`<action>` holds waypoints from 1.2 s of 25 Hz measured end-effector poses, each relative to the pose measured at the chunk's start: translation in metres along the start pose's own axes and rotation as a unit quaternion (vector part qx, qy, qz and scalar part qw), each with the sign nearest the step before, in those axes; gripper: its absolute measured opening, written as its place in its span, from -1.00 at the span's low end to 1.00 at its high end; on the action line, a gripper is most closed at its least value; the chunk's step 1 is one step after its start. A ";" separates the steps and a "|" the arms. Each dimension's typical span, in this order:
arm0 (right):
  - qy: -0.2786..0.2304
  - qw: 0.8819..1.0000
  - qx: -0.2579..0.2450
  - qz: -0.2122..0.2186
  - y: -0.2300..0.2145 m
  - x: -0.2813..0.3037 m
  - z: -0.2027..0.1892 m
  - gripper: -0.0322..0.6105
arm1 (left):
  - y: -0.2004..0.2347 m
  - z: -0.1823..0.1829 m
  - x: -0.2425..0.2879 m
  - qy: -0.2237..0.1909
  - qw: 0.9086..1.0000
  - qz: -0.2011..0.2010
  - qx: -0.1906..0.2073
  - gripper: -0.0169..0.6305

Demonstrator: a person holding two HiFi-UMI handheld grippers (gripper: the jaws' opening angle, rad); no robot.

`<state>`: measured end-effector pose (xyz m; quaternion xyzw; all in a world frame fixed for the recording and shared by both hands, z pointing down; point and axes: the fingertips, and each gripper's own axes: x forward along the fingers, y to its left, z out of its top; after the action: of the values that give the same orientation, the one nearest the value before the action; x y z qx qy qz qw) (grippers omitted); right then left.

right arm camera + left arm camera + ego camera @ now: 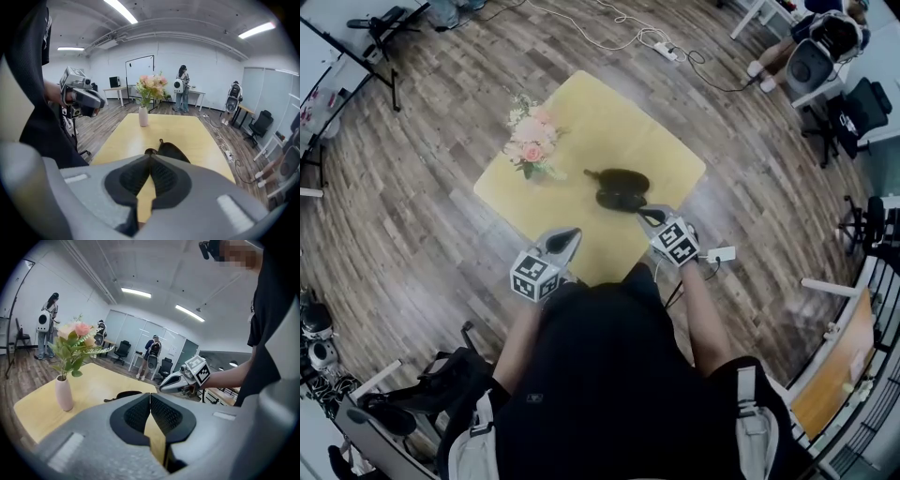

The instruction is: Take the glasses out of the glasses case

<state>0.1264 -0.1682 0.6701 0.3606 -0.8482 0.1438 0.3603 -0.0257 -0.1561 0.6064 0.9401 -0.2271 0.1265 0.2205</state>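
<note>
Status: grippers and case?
Left gripper shut, empty. Right gripper shut, empty, near glasses case. Case on table, untouched. Flower vase off to side, not blocking.

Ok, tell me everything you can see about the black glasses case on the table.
The glasses case is black, rounded and matte-looking, showing two oval lobes with a small tab at one end; whether it's open is unclear. It lies flat on the yellow table, apart from the flower vase, and only the table touches it.

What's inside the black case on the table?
The case lies on the table and looks dark all over. No glasses show in any view. Its inside is too dark and small to make out.
</note>
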 end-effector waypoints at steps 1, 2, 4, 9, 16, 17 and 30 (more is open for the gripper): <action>0.002 1.000 0.000 0.004 -0.002 0.004 0.000 -0.89 | 0.002 -0.001 0.002 0.003 1.000 0.002 -0.003 -0.91; 0.005 1.000 0.000 0.009 -0.004 0.008 -0.001 -0.89 | 0.004 -0.002 0.004 0.005 1.000 0.004 -0.006 -0.91; 0.016 1.000 -0.008 0.015 -0.009 0.016 -0.002 -0.89 | 0.009 0.001 0.008 0.005 1.000 0.009 -0.011 -0.91; 0.064 0.996 -0.055 0.019 -0.024 0.041 -0.011 -0.89 | 0.017 0.003 0.009 0.013 1.000 0.020 -0.016 -0.91; 0.092 0.991 -0.076 0.056 -0.037 0.078 -0.012 -0.86 | 0.031 0.005 0.009 0.013 0.998 0.043 -0.031 -0.91; 0.098 0.990 -0.083 0.060 -0.037 0.083 -0.013 -0.77 | 0.034 0.005 0.010 0.014 0.998 0.046 -0.033 -0.91; 0.164 0.961 -0.204 0.092 -0.045 0.128 -0.037 -0.74 | 0.044 -0.003 0.020 0.033 0.996 0.058 -0.053 -0.91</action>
<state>0.1155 -0.2462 0.7867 0.1712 -0.8182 0.0577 0.5458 -0.0299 -0.1975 0.6312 0.9077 -0.2800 0.1573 0.2700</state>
